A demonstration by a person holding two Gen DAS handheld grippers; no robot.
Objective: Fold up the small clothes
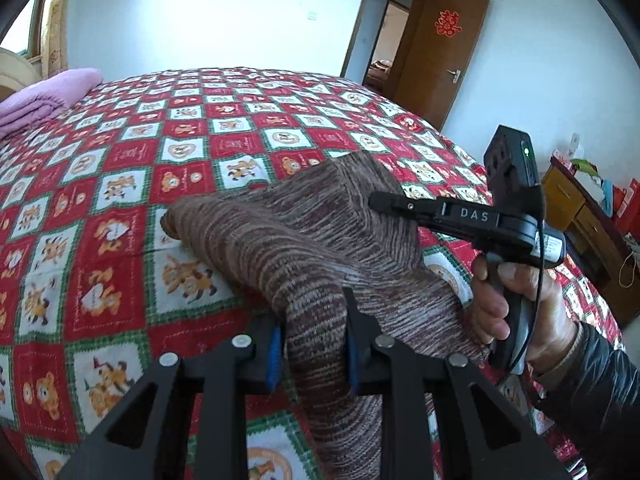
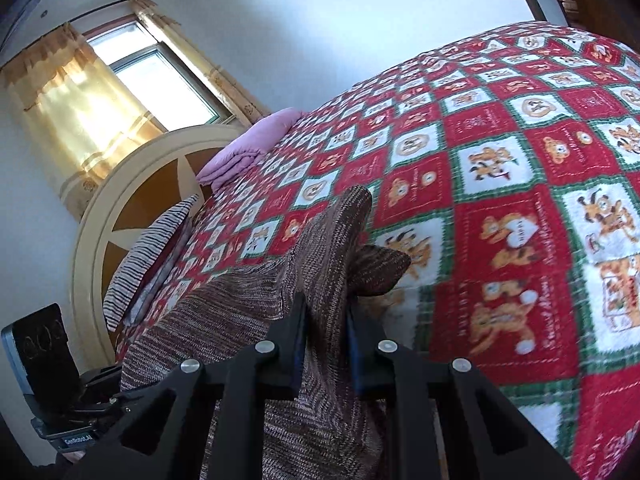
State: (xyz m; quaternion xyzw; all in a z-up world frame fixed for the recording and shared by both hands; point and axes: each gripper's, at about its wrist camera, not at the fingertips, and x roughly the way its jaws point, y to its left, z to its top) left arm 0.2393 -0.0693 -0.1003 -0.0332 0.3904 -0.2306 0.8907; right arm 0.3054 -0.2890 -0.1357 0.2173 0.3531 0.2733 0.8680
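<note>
A brown striped knit garment (image 1: 304, 240) hangs between both grippers above the red, white and green checked bedspread (image 1: 120, 168). My left gripper (image 1: 314, 340) is shut on one edge of it. My right gripper (image 2: 326, 332) is shut on another edge of the garment (image 2: 320, 248). The right gripper (image 1: 400, 202) also shows in the left wrist view, held in a hand, fingers at the cloth's far side. A loose corner (image 2: 380, 270) of the garment droops toward the bedspread (image 2: 500, 200).
A folded pink blanket (image 1: 48, 96) lies at the head of the bed, by a round headboard (image 2: 132, 200) and a striped pillow (image 2: 148, 256). An open brown door (image 1: 436, 52) and a wooden desk (image 1: 584, 216) stand beyond the bed.
</note>
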